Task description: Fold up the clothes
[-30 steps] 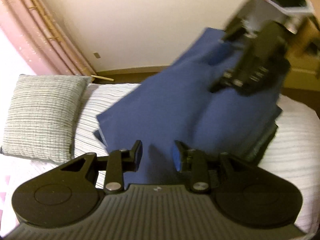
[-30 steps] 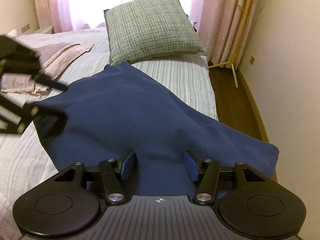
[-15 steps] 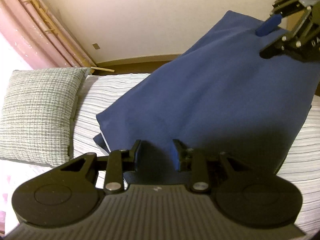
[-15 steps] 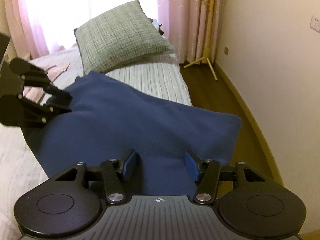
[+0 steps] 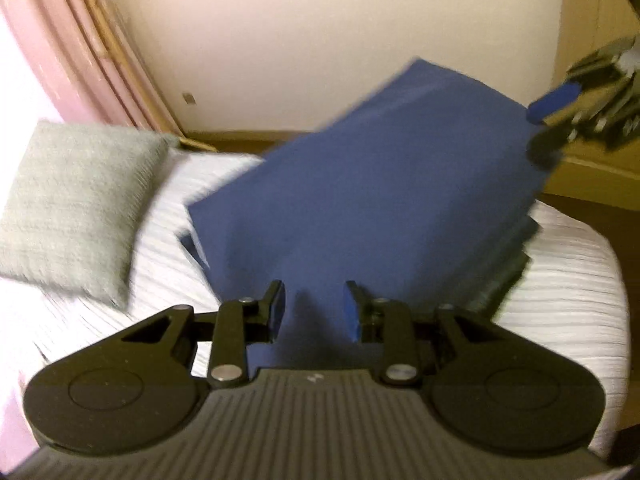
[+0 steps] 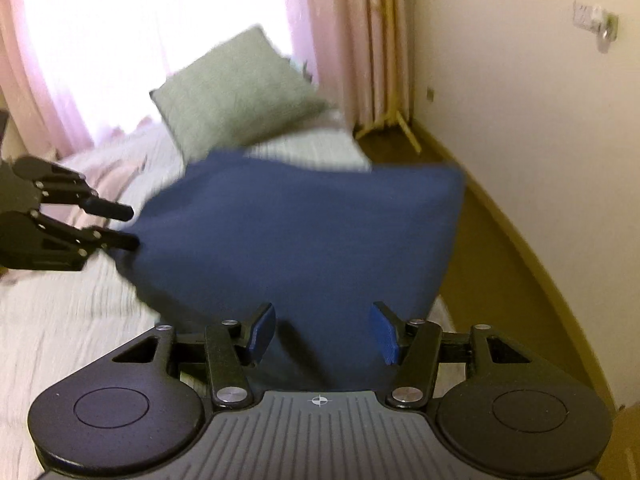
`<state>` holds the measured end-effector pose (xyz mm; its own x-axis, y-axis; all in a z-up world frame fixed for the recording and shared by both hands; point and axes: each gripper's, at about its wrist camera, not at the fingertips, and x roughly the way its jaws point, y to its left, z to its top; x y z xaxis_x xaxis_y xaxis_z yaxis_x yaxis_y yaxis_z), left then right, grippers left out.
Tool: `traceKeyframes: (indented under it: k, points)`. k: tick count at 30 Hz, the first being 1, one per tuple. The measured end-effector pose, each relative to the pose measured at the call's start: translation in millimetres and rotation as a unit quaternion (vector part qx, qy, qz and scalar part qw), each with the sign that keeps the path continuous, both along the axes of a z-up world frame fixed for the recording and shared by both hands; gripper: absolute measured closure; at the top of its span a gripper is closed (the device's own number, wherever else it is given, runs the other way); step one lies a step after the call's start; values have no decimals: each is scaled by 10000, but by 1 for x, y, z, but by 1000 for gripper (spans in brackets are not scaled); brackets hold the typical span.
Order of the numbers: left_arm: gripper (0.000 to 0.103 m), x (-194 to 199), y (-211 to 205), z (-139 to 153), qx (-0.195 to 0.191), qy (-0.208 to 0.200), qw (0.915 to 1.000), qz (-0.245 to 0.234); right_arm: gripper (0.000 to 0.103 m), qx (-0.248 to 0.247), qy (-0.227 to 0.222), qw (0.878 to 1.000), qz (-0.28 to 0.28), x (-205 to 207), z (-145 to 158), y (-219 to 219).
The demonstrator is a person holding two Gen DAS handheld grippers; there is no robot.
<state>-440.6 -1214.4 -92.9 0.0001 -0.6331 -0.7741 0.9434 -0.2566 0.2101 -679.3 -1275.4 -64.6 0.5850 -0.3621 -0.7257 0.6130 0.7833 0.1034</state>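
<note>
Two sets of tongs work one dark blue garment [image 5: 380,184] over a striped bed [image 5: 572,280]. In the left wrist view, the left gripper [image 5: 314,310] has its jaws spread, and the near edge of the cloth runs down into the gap between them; whether either pad bears on the fabric cannot be told. From there the garment rises as a broad, flat panel toward the right gripper [image 5: 546,128], whose jaws also stand apart at the far upper corner. A grey pillow [image 5: 76,204] lies well clear at the left, and darker layers of the garment show under the raised panel on its right side. In the right wrist view, the right gripper [image 6: 323,332] is wide open, with the cloth's edge sitting between its blue pads. The panel stretches away over the bed's side, and its far corner hangs out above the wooden floor [image 6: 492,264]. At the left, the left gripper's lower finger touches the cloth's edge while the upper one stands off it. Judging by this, a panel of the garment is being carried or laid across. To do that well, each pair of tongs should close firmly on its own corner before any travel, and the two should move level and at one pace so the panel stays taut. The free edge should come down square on the layers below, well onto the bed and away from its side.
</note>
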Motion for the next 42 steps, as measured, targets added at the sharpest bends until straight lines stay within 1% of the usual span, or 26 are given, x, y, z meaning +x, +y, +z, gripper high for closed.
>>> traceKeyframes:
  k: [3,4,6,7,8,9,10,11,12,14,15,16,17,18,20,22,27,28,30,32,33,34,37,38,42]
  points:
    - [76,-8,4,-14,78,-124,9999,2,47,32,238,9997,1,8,-15,4]
    - [76,-10,5,-14,66,-156,9999,31,47,41,238,9997,-34,8,-13,5]
    - [76,-13,10,-10,9,-192,9997,133,47,14,90,9999,-76,5,-1,8]
    - [73,-13,13,-8,-13,-168,9996,227,47,21,37,9999,-126,1,2,9]
    - [65,-13,17,-5,-29,-138,9994,323,47,29,3,9998,-193,-2,5,13]
    - [60,-14,22,-4,-20,-89,9991,422,46,39,-16,9997,-259,-6,6,18]
    - [50,-14,26,-4,2,-42,9986,531,33,50,0,9994,-340,-9,5,23]
    - [43,-13,29,-4,24,1,9978,661,25,47,6,9990,-453,-13,4,29]
    - [39,-12,33,-4,44,52,9969,790,18,45,11,9984,-565,-16,2,35]
    - [21,-13,45,-5,55,251,9944,1029,18,229,-39,9973,-697,-19,-2,48]
    - [17,-12,53,-3,17,408,9924,1162,18,362,-54,9961,-806,-21,-6,55]
    - [9,-11,60,-2,-22,564,9900,1293,18,495,-69,9945,-915,-24,-9,62]
    - [4,-10,68,0,-60,720,9872,1425,18,587,-69,9932,-1001,-28,-12,68]
    - [3,-8,76,1,-87,872,9844,1525,18,647,-33,9919,-1096,-30,-15,76]
    - [2,-2,93,2,-70,1149,9813,1543,18,721,24,9891,-1282,-32,-18,92]
    - [2,4,110,2,-54,1426,9774,1560,18,699,-44,9866,-1476,-36,-14,113]
    - [2,18,153,3,-8,2095,9649,1582,18,247,-102,9802,-1964,-34,5,179]
    - [2,18,162,3,29,2148,9646,1527,18,170,-113,9781,-2073,-33,8,195]
    - [2,20,182,7,175,2150,9662,1409,18,120,-101,9731,-2300,-32,17,227]
    - [2,22,203,14,265,2113,9688,1271,13,95,-131,9717,-2356,-28,25,256]
    - [2,23,211,18,245,2065,9706,1211,7,82,-126,9716,-2363,-25,29,270]
    - [2,23,220,22,206,2009,9728,1136,5,45,-93,9719,-2353,-22,32,281]
    - [2,23,243,33,-17,1699,9815,884,5,-32,-21,9740,-2263,-14,41,305]
    - [2,23,248,33,-21,1583,9833,892,5,-49,-2,9743,-2250,-12,44,309]
    - [2,27,256,31,114,1664,9806,1033,5,-94,37,9751,-2215,-10,53,324]
